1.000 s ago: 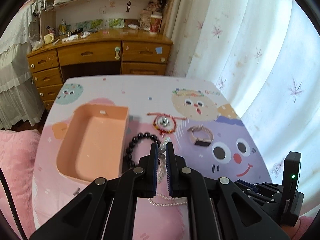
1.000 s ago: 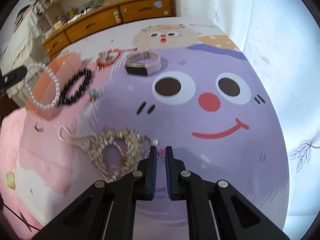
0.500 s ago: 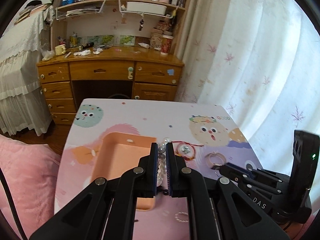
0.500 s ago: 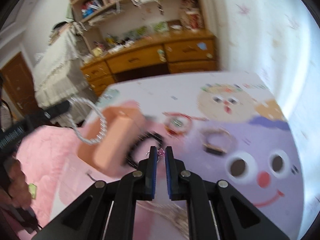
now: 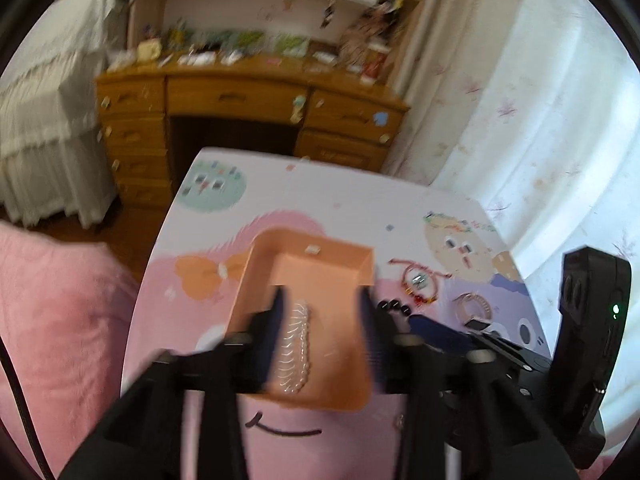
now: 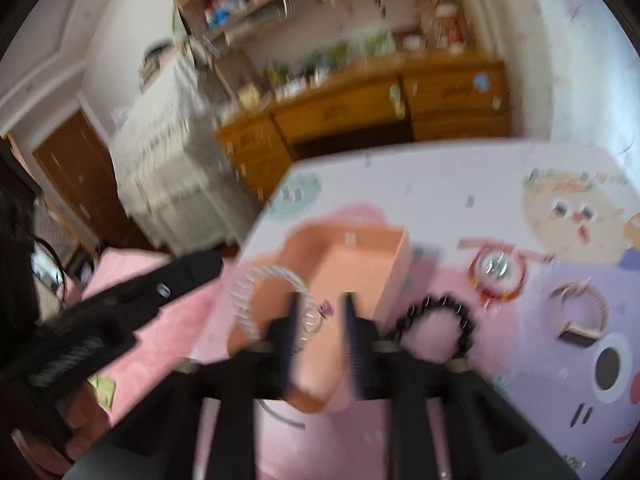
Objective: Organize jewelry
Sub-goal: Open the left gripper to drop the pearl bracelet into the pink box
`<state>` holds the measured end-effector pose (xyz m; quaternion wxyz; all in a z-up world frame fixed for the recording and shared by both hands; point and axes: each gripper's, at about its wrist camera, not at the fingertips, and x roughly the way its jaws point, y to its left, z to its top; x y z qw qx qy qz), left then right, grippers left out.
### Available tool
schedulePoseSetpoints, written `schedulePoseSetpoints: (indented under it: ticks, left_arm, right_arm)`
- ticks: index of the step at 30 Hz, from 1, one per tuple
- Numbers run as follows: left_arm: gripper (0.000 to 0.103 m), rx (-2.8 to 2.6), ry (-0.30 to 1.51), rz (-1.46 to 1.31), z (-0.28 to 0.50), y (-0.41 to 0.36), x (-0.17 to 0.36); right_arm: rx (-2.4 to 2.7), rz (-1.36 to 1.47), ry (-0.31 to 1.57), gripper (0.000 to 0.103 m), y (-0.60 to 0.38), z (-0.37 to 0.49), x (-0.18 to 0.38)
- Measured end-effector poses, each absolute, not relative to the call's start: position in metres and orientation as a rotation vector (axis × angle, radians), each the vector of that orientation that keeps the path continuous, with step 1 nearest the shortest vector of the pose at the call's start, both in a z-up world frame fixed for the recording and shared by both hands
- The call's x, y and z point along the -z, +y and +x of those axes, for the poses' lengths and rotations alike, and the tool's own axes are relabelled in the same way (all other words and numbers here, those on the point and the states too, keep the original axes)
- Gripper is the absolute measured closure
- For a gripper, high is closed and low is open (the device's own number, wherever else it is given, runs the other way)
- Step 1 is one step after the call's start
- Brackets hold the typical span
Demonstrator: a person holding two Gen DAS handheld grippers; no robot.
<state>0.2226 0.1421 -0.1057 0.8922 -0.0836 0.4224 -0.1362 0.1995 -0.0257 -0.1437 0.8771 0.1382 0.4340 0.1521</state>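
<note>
Both grippers hang over the one peach tray [image 5: 340, 256] on the cartoon-print table [image 5: 320, 196]. The left gripper [image 5: 320, 312] has just been opening its jaws; they stand apart, and the pearl bracelet [image 5: 294, 348] shows blurred between them over the tray, pressed by neither. The right gripper [image 6: 320, 320] has also just been opening, a small ring [image 6: 316, 316] loose in its gap. Three more pieces lie on the table: one black bead bracelet [image 6: 440, 316], one red bracelet [image 6: 498, 272], one watch [image 6: 580, 312].
</note>
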Motion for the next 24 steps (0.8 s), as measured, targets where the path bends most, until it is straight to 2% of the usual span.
schedulePoseSetpoints:
  ticks: [4, 11, 15, 21, 24]
  left_arm:
    - [0.051, 0.286, 0.913, -0.19, 0.215, 0.144, 0.116]
    - [0.051, 0.335, 0.993, -0.152, 0.174, 0.123, 0.136]
    - [0.051, 0.455, 1.022, 0.014, 0.148, 0.089, 0.149]
    - [0.052, 0.642, 0.918, 0.328, 0.124, 0.036, 0.158]
    - [0.062, 0.72, 0.924, 0.386, 0.125, 0.017, 0.164]
  right_arm:
    - [-0.278, 0.307, 0.891, 0.049, -0.042, 0.186, 0.145]
    - [-0.169, 0.171, 0.991, 0.048, -0.078, 0.138, 0.158]
    - [-0.114, 0.095, 1.059, 0.048, -0.101, 0.104, 0.169]
    - [-0.058, -0.025, 1.127, 0.048, -0.127, 0.073, 0.182]
    - [-0.03, -0.037, 1.132, 0.048, -0.139, 0.068, 0.183]
